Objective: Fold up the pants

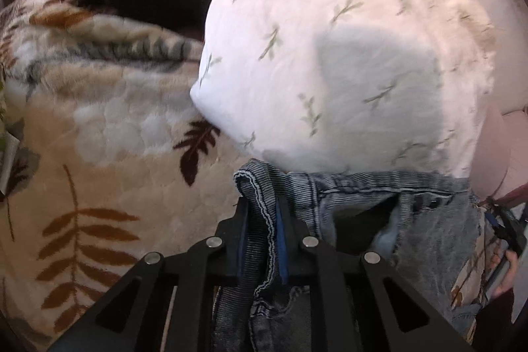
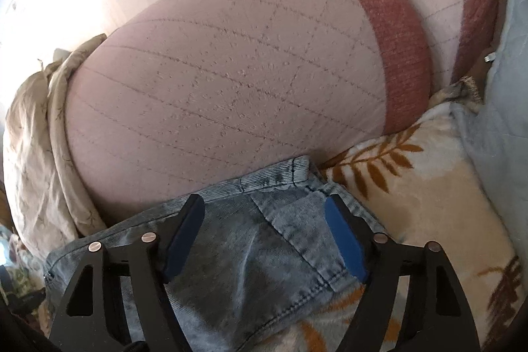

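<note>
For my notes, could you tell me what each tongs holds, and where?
Left tongs pinch a bunched hem edge of the jeans. Right tongs hold nothing; they straddle the denim, open.

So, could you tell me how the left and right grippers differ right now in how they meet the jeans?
The left gripper is clamped on a bunched seam edge of the jeans; the right gripper stands open, pads apart over flat denim. The left holds cloth gathered upright between its pads; the right grips nothing. Both have black fingers with blue pads and point at the same jeans.
</note>
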`<state>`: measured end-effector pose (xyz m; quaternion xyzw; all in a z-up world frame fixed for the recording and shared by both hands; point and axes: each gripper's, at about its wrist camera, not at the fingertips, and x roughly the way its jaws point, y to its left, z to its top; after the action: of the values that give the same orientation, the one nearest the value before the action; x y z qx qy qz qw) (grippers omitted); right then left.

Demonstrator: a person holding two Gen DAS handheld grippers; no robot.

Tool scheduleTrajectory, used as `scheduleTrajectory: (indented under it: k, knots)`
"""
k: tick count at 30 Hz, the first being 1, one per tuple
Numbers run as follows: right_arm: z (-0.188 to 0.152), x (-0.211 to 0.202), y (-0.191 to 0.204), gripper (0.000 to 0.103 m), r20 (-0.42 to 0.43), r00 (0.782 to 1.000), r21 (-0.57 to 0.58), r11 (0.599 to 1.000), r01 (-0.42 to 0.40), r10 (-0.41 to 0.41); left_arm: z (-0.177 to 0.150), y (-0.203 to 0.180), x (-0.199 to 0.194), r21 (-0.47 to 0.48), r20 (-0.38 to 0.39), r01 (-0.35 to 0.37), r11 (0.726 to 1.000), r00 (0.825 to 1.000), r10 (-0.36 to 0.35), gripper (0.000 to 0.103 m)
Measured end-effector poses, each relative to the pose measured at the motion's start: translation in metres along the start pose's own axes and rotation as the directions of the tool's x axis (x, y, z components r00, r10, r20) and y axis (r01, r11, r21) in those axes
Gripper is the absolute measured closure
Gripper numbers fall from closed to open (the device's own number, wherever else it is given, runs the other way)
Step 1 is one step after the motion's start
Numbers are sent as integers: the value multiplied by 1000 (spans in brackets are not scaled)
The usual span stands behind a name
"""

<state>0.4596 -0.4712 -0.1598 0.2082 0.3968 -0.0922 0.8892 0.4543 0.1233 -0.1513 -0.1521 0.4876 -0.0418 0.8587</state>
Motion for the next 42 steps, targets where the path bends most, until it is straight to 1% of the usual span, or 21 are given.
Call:
scheduleTrajectory:
  k: [2,5,7,10,12,13,15,16,17,18,20,22,25,29,31,33,35,36,38,39,42]
  knots:
    - [2,9,-2,41,-5,1000,-3,1000,8,-8,0,-1,-13,4,29,10,1000,1000,-10,86]
    - [7,24,-6,45,9,999,-9,999,41,-41,-2,-4,-30,2,62,29,1000,998,-29,86]
    - [10,32,-6,45,17,999,-19,999,33,-32,-4,-7,-37,8,79,30,1000,996,-30,86]
    - [13,45,-1,45,27,999,-64,997,49,-47,-8,-13,-36,25,92,16,1000,996,-19,86]
    - [14,52,2,49,20,999,-78,996,51,-49,-10,-16,-36,30,105,15,999,994,-19,86]
    - [15,55,3,60,14,999,-80,996,41,-40,-9,-20,-32,30,108,15,999,994,-18,86]
    - [15,54,6,72,23,997,-91,993,72,-70,-22,-9,-43,26,110,17,1000,994,-20,86]
    - [16,54,8,80,23,996,-99,992,83,-81,-18,-3,-44,22,111,18,1000,994,-20,86]
    - [15,50,11,83,25,996,-98,991,87,-85,-20,-4,-46,18,114,19,1000,993,-21,86]
    - [15,44,14,87,31,997,-91,993,80,-77,-14,0,-40,12,116,23,1000,993,-25,86]
    - [15,27,19,90,62,997,-94,994,60,-54,-15,-6,-51,6,124,29,1000,992,-30,86]
    - [13,3,25,91,94,995,-92,995,32,-24,-11,-6,-65,1,138,40,999,990,-40,86]
    - [9,-37,34,91,124,992,-93,996,10,2,-15,-8,-90,12,161,69,998,985,-70,86]
    - [-2,-98,24,91,167,985,-96,995,-20,36,-29,-6,-122,50,191,101,994,976,-108,86]
    - [-18,-128,19,91,184,982,-80,996,-37,51,-40,-2,-139,63,206,113,992,971,-124,86]
    - [-39,-159,5,91,185,980,-44,997,-60,67,-57,6,-155,63,207,128,990,969,-138,86]
    - [-60,-177,-18,91,187,980,-16,997,-72,73,-77,15,-170,63,202,140,988,968,-150,88]
    - [-78,-193,-29,91,190,979,0,997,-73,72,-89,22,-177,56,200,149,987,967,-158,88]
    - [-102,-213,-43,91,195,978,22,996,-84,78,-113,34,-187,54,194,154,987,968,-162,88]
    - [-117,-224,-52,91,200,977,42,995,-86,76,-123,41,-191,47,200,147,988,968,-153,92]
    - [-157,-240,-78,91,192,979,98,991,-93,73,-153,65,-199,-2,196,160,987,968,-157,94]
